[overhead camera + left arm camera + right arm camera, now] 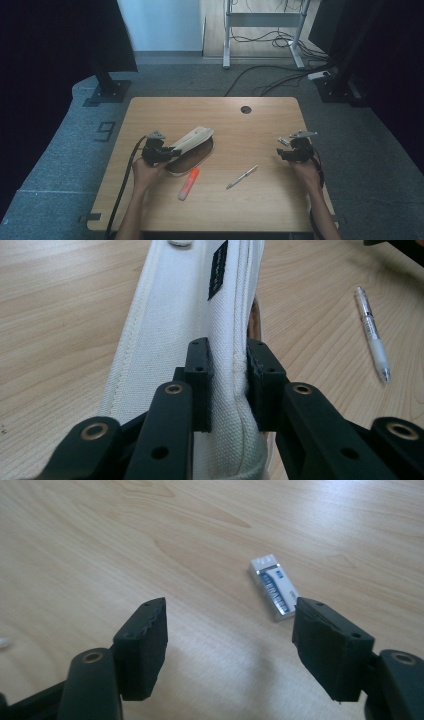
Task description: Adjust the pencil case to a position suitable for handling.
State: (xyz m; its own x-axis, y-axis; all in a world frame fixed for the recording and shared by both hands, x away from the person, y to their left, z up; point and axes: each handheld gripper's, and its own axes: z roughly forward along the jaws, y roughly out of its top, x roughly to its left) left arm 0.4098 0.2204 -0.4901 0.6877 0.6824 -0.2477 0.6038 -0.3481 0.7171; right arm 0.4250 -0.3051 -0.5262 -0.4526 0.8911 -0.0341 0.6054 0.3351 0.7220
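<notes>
From above, the wooden table [150, 200] carries one cream canvas pencil case [192, 140], one orange highlighter [188, 183], one pen [242, 177] and one small white eraser [284, 141], with bare room towards the front edge. Left gripper [230, 385]: jaws clamped on the case's stitched rim, coarse weave showing. Right gripper [230, 645]: jaws parted, nothing between them, the rectangular eraser, probably sleeved, just ahead.

Grey carpet floor [200, 80], wooden table [260, 200] (round hole), cables [260, 75] behind
</notes>
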